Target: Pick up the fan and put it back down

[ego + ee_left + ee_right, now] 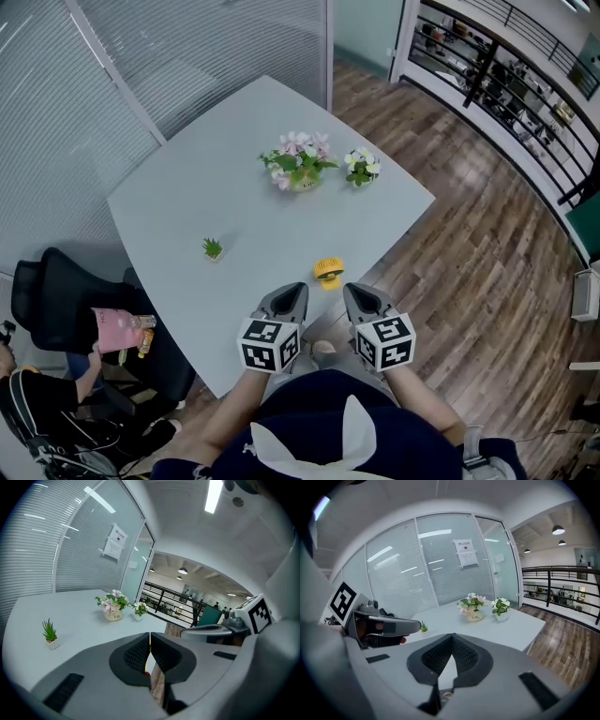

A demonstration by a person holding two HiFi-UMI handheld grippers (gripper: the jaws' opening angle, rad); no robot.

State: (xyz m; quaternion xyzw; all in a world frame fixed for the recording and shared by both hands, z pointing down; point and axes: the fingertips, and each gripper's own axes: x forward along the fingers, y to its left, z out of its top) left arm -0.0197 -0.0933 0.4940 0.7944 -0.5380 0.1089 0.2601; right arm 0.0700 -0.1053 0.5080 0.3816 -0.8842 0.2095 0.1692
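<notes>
Only the head view showed the yellow fan (328, 272): it stood on the grey table (187, 197), well apart from the pink flower pot (300, 169) and on the person's side of it, close to the table's near edge. The left gripper (297, 287) and the right gripper (350, 290) hung just past the fan from that pot, one tip on either side of it and neither touching it. That view alone also took in a black chair (52, 286) and a pink bag (117, 328) off the table's corner, far to the left of the pot. Each gripper's own view showed its ribbed pads pressed together with nothing between them, both tongs clenched and empty, and the fan could not be made out below them. Those two views gave what the head view did not: a white notice (465, 552) stuck on the glass wall behind the pot, its print too small to read, and a short word on the pot that seemed to read "Life". A white pot of pale flowers (361, 169) sat just right of the pink one, and a tiny green plant (213, 248) stood to its left, nearer the person. The cubes on the grippers carried only black-and-white square patterns.
</notes>
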